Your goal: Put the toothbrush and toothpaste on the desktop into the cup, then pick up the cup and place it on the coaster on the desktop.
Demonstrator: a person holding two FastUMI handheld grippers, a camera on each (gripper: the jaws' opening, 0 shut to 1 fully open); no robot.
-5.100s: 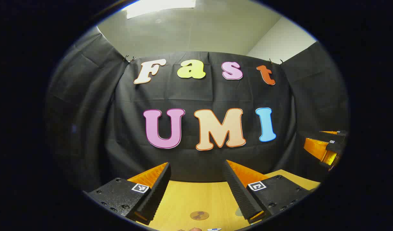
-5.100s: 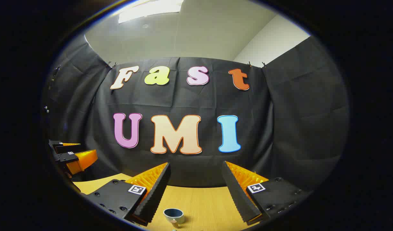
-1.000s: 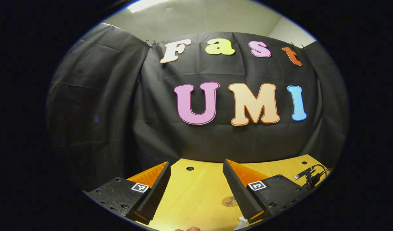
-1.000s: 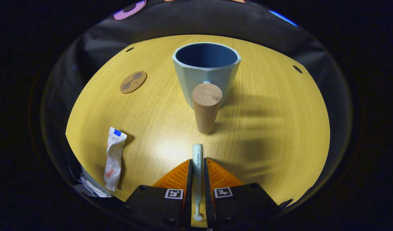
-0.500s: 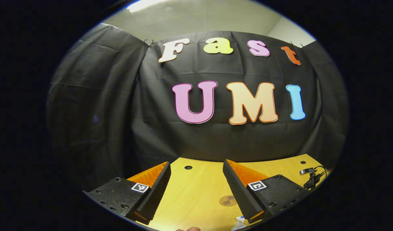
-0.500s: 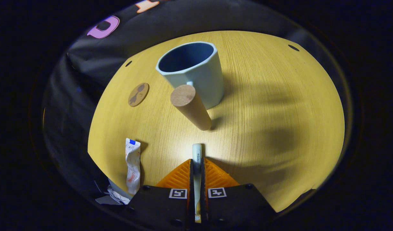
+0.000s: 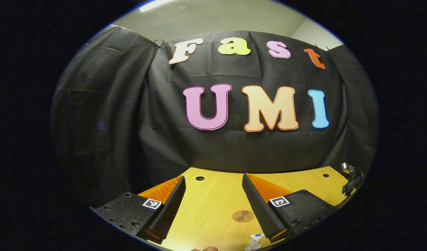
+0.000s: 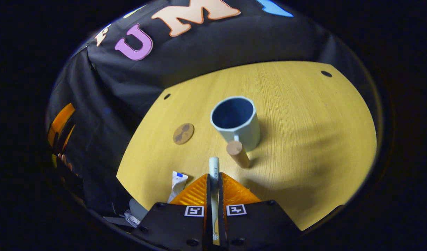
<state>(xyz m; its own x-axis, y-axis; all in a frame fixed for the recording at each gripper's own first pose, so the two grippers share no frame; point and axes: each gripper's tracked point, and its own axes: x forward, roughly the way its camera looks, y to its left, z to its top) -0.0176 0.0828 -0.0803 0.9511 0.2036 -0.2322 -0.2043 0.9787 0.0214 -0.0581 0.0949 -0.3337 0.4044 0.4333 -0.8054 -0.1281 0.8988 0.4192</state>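
We see the right gripper with its fingers clamped on the toothbrush above the table, short of the upright cup, with the toothpaste and coaster lying leftward, while the left gripper hangs with fingers spread wide.

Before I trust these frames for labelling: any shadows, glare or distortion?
Right gripper view: soft shadows right of the cup, bright patch near the toothbrush, desk edge bowed by fisheye. Left gripper view: evenly lit, cloth wall curved; toothpaste cut off at the bottom.
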